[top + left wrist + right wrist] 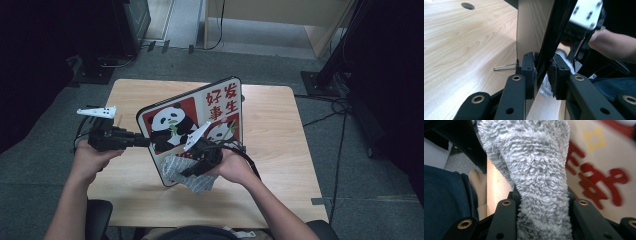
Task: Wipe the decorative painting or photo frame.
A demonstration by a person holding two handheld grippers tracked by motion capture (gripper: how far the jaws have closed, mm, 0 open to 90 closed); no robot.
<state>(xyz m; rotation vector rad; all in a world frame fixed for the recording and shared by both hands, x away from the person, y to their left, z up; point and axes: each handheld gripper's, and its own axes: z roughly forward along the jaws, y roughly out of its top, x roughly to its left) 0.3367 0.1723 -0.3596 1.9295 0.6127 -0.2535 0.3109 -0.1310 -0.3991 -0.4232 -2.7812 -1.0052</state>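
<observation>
From the high view, your left gripper (142,142) is clamped on the left edge of the panda board (200,120), holding it tilted up off the table (270,165). Your right gripper (186,172) sits low at the board's front face, pinching the grey cloth (197,181), which hangs crumpled against the bottom corner. This looks like a wipe of the printed face, and most of it looks yet to be covered.

In the left gripper view, both pads (527,72) press the thin black edge of the board (549,45) from either side, with a bit of the fluffy cloth (544,86) showing below. That hold looks narrow, so keep it firm and steady; the board could pivot if you push hard on the far side. A small wire clip (505,67) lies on the table (461,50) just behind.

In the right gripper view, the jaws are clenched tight on the cloth (536,170), which bunches upward beside the red lettering of the board (604,182). Keep the fluffy side flat to the print, and stroke with light, even pressure toward the gripped edge.
</observation>
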